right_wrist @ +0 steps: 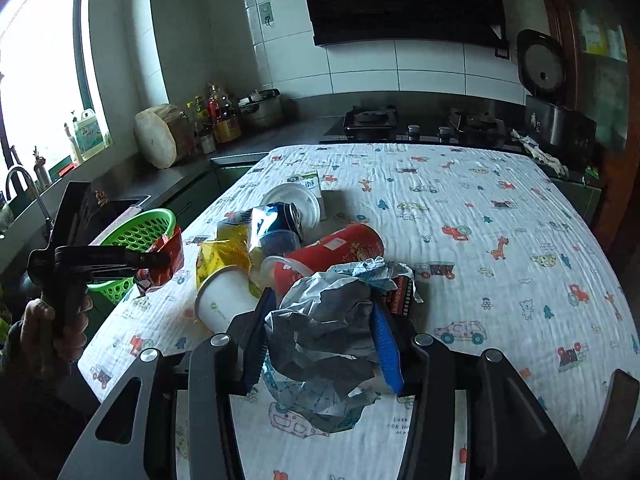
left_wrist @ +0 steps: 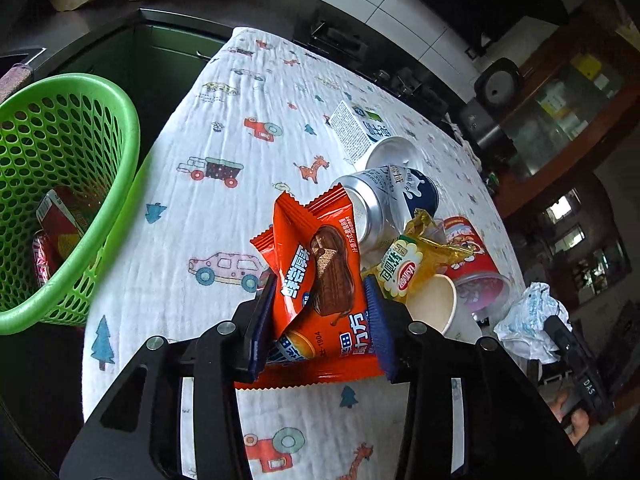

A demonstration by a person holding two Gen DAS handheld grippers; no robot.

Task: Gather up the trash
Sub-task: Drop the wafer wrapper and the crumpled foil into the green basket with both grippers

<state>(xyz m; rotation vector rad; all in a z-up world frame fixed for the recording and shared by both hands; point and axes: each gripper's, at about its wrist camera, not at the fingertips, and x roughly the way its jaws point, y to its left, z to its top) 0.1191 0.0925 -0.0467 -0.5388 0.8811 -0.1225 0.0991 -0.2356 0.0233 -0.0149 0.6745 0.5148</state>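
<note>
My left gripper [left_wrist: 320, 288] is shut on an orange chocolate-bar wrapper [left_wrist: 320, 264], held above the table to the right of the green basket [left_wrist: 120, 120]. The basket holds a red packet [left_wrist: 60, 220]. In the right wrist view the left gripper [right_wrist: 160, 260] holds the wrapper [right_wrist: 168, 256] in front of the basket [right_wrist: 140, 232]. My right gripper [right_wrist: 320, 312] is shut on a crumpled white wrapper [right_wrist: 324, 320], also seen in the left wrist view [left_wrist: 528, 324]. The pile holds a paper cup [left_wrist: 432, 304], a yellow packet [left_wrist: 408, 264], a can [left_wrist: 380, 204] and a red tube [left_wrist: 476, 256].
A printed cloth covers the table [right_wrist: 480, 240]. A white carton [left_wrist: 352, 128] and a round lid [left_wrist: 394, 152] lie behind the can. A counter with sink [right_wrist: 24, 200], bottles [right_wrist: 216, 116] and stove [right_wrist: 372, 120] borders the far side. A rice cooker [right_wrist: 552, 92] stands at right.
</note>
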